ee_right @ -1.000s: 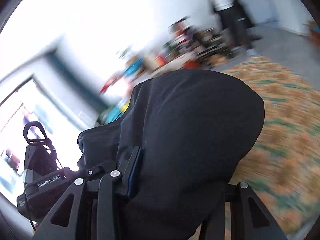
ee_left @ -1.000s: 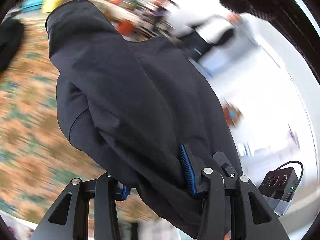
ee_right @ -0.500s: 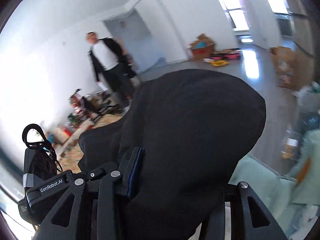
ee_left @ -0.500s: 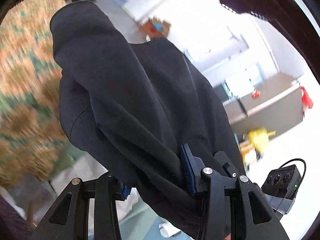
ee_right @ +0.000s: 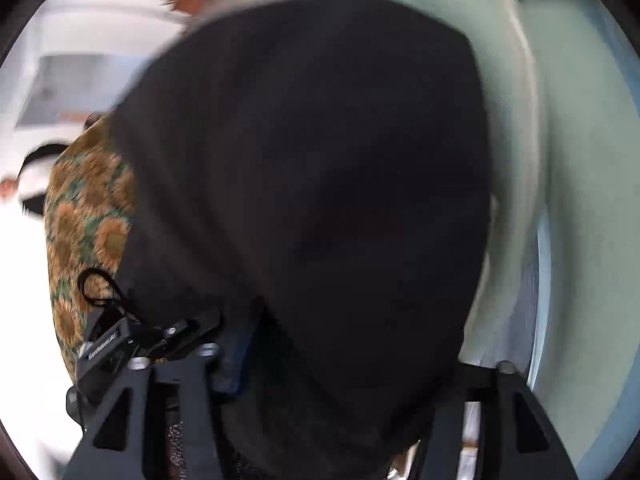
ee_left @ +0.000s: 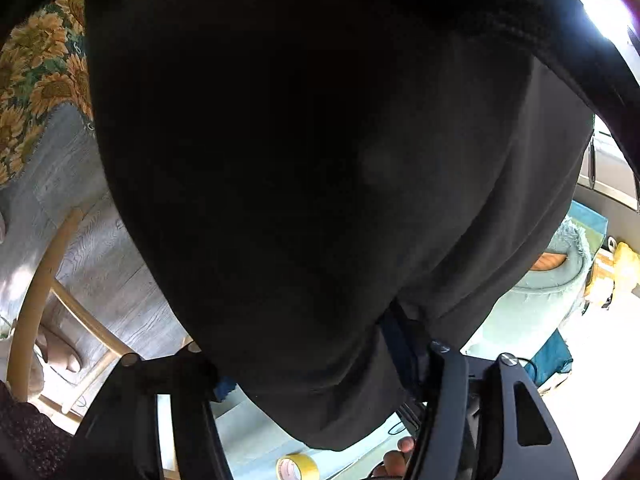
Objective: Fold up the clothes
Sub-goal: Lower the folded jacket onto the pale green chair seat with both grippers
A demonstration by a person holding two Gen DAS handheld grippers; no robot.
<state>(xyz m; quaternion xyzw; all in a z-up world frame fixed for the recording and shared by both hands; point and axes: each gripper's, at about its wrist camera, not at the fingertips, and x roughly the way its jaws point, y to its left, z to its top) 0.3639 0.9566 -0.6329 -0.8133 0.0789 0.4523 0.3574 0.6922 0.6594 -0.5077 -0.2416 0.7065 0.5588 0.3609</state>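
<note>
i see the black garment point(ee_left: 304, 184) filling most of the left wrist view and bunched between the fingers of the left gripper point(ee_left: 316, 376). its jaws are opening, with cloth between them. the blue pad point(ee_left: 400, 344) at lower right lies against the cloth, but i cannot tell whether it presses.

in the right wrist view the same garment point(ee_right: 320, 184) covers the centre and runs down between the fingers of the right gripper point(ee_right: 352, 364). these jaws are opening too. the frame is blurred, so i probably cannot judge the contact on either side.

risks from here:
- both grips loosen together, so the garment may fall in a heap, not flat.
- it may land partly on the sunflower cloth point(ee_left: 44, 80) at upper left, or partly off it.
- a fold may snag on a pad and drag.
- the yellow tape roll point(ee_left: 297, 467) at the bottom edge may end up under the cloth.
</note>
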